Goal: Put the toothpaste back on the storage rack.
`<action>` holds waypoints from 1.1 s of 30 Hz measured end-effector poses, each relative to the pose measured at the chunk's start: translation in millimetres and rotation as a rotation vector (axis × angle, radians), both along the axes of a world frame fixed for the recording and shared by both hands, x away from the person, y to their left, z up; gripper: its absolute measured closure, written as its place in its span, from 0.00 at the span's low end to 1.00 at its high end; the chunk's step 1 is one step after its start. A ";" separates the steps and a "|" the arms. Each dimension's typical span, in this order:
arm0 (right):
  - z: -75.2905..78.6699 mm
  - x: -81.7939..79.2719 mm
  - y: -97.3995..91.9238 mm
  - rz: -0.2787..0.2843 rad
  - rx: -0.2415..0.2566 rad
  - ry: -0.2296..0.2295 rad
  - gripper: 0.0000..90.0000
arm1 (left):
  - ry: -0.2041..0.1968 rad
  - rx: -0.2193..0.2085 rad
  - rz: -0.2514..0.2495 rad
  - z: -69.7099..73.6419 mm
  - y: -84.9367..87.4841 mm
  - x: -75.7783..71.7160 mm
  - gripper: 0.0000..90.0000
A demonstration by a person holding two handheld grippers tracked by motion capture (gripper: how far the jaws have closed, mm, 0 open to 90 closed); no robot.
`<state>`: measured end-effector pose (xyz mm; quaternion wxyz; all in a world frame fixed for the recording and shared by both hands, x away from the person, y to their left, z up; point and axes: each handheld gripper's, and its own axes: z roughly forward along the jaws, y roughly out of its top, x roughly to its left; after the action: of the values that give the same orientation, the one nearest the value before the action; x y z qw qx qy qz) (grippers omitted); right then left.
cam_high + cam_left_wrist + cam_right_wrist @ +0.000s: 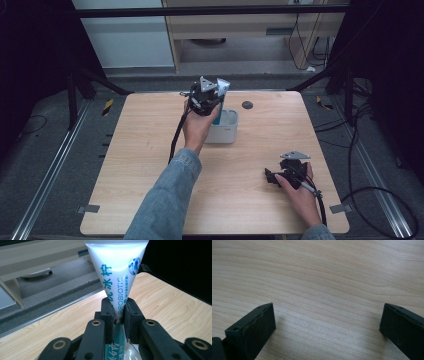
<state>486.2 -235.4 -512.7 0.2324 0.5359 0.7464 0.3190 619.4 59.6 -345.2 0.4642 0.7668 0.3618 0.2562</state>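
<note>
Wooden table (pixel 150 150), tube (pixel 117 272) pinched between left fingers (pixel 108 312) (right fingers (pixel 253 330) spread)

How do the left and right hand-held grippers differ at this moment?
The left hand-held gripper is shut on a white tube; the right hand-held gripper is open with nothing between its jaws. The left is raised over the white cup; the right sits low over bare table. Both have black jaws.

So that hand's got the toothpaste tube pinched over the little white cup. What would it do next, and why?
Probably lower it straight down. The left gripper is shut on the tube, held above the white cup, which sits just below in the high view. The right gripper rests open on the table.
</note>
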 end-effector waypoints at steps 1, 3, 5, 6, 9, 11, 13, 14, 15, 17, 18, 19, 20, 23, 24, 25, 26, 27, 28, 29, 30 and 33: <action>0.0 0.0 0.0 0.000 0.000 0.000 0.00 | 0.003 0.003 0.001 -0.7 -0.3 0.0 0.88; 0.0 0.0 0.0 0.000 0.000 0.000 0.00 | 0.002 0.002 0.000 -2.3 -0.2 0.3 0.88; 0.0 0.0 0.0 -0.001 0.000 0.000 0.00 | 0.005 0.003 0.000 -3.8 0.0 0.0 0.88; 0.0 0.0 0.1 -0.001 0.001 0.000 0.00 | 0.007 0.002 0.001 -4.7 0.0 -0.4 0.88; 0.0 0.0 0.2 -0.001 0.003 0.000 0.00 | 0.015 -0.006 0.003 -7.0 2.1 0.3 0.88; 0.0 -0.1 0.3 -0.002 0.004 0.001 0.00 | 0.015 -0.004 0.003 -8.6 3.1 0.8 0.88; 0.0 -0.1 0.2 -0.002 0.004 0.001 0.00 | 0.020 -0.001 0.005 -9.9 4.2 0.9 0.88; 0.0 -0.1 0.2 -0.002 0.004 0.001 0.00 | 0.021 -0.006 0.005 -10.7 4.7 1.0 0.88; 0.0 -0.1 0.2 -0.002 0.004 0.001 0.00 | 0.023 -0.008 0.005 -11.4 5.2 1.1 0.88; 0.0 -0.1 0.2 -0.002 0.004 0.000 0.00 | 0.025 -0.007 0.007 -12.5 5.6 1.1 0.88; 0.0 -0.1 0.2 -0.001 0.004 0.001 0.00 | 0.026 -0.004 0.006 -13.0 5.7 1.0 0.88; 0.0 -0.1 0.3 -0.001 0.004 0.001 0.00 | 0.026 -0.004 0.007 -13.5 5.6 0.9 0.88; 0.0 -0.1 0.3 -0.001 0.004 0.001 0.00 | 0.028 -0.003 0.006 -14.1 6.0 1.1 0.88; 0.0 -0.1 0.3 -0.001 0.004 0.001 0.00 | 0.029 -0.001 0.006 -14.7 5.9 1.5 0.88; 0.0 -0.1 0.2 -0.001 0.004 0.001 0.00 | 0.033 -0.005 0.007 -15.4 6.4 2.3 0.88; 0.0 -0.1 0.3 -0.002 0.004 0.001 0.00 | 0.036 -0.001 0.006 -15.8 6.8 2.7 0.88; 0.0 -0.1 0.2 -0.001 0.004 0.000 0.00 | 0.036 -0.001 0.006 -15.8 6.8 2.7 0.88; 0.0 -0.1 0.2 -0.001 0.004 0.000 0.00 | 0.038 0.000 0.007 -16.4 6.8 2.6 0.88; 0.0 -0.1 0.3 -0.002 0.004 0.001 0.00 | 0.035 0.004 0.006 -17.1 7.1 2.8 0.88; 0.0 -0.1 0.3 -0.002 0.004 0.001 0.00 | 0.039 0.004 0.003 -17.7 7.4 2.9 0.88; 0.0 -0.1 0.3 -0.002 0.004 0.002 0.00 | 0.043 -0.001 0.002 -18.6 7.5 3.0 0.88; 0.0 -0.1 0.3 -0.002 0.004 0.002 0.00 | 0.047 0.003 0.001 -20.5 8.3 3.0 0.88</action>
<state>486.1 -235.1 -512.7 0.2308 0.5376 0.7453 0.3198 622.4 67.9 -365.7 0.4543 0.7730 0.3728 0.2387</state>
